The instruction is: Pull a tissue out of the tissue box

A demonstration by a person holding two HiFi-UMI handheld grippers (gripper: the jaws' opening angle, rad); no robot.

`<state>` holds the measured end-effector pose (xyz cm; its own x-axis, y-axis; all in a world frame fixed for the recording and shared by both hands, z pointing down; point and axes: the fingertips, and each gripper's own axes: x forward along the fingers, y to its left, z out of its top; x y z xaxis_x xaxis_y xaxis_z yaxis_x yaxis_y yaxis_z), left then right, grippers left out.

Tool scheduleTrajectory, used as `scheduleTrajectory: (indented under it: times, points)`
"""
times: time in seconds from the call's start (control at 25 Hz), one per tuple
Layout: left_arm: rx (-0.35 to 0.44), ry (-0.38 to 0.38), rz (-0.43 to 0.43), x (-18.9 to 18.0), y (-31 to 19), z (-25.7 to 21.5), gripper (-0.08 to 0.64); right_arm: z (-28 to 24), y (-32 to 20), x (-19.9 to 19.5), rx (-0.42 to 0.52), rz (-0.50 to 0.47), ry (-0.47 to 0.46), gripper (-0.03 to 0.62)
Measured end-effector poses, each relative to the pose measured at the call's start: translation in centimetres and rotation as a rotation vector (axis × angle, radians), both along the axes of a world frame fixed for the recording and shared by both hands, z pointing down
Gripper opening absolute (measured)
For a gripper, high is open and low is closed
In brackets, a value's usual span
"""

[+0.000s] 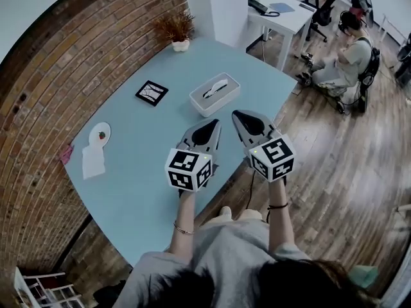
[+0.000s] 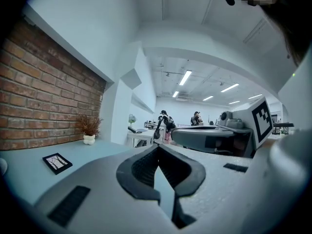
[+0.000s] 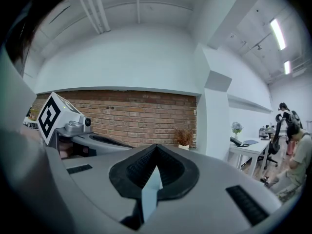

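Observation:
The white tissue box lies on the light blue table, with a tissue sticking out of its top slot. My left gripper hovers just short of the box's near side, jaws shut with nothing in them. My right gripper is beside it, off the box's right corner, also shut and empty. Both point level over the table. In the left gripper view the closed jaws hide the box; the right gripper view does not show it either.
A black framed picture lies left of the box, a potted dried plant stands at the far corner. A small plate and white paper lie near the brick wall. A white desk and a seated person are beyond the table.

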<state>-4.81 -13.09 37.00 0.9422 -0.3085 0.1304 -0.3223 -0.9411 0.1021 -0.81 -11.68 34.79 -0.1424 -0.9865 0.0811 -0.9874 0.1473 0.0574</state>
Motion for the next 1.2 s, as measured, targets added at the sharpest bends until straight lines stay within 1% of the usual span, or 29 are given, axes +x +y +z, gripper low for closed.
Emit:
scheduleTrajectory:
  times: [0.2, 0.36, 0.56, 0.76, 1.04, 1.2]
  points:
    - [-0.029, -0.009, -0.006, 0.6, -1.2, 0.9, 0.003, 1.2, -1.1, 0.7, -0.022, -0.003, -0.005, -0.002]
    - [-0.038, -0.025, -0.026, 1.7, -2.2, 1.7, 0.003, 1.9, -2.4, 1.7, -0.033, -0.035, -0.014, -0.002]
    - [-0.061, -0.036, -0.107, 3.5, -4.5, 2.2, 0.003, 2.0, -5.3, 3.6, -0.061, -0.119, -0.012, -0.002]
    - [-0.091, -0.030, -0.181, 5.8, -6.6, 2.7, 0.003, 2.4, -7.5, 5.8, -0.091, -0.199, 0.001, -0.002]
    - [-0.109, -0.033, -0.251, 9.6, -7.8, 3.5, 0.003, 2.8, -9.2, 10.1, -0.107, -0.259, 0.008, -0.002]
    - [-0.116, -0.038, -0.295, 10.8, -8.1, 3.7, 0.003, 3.0, -9.7, 11.7, -0.113, -0.294, 0.004, -0.002]
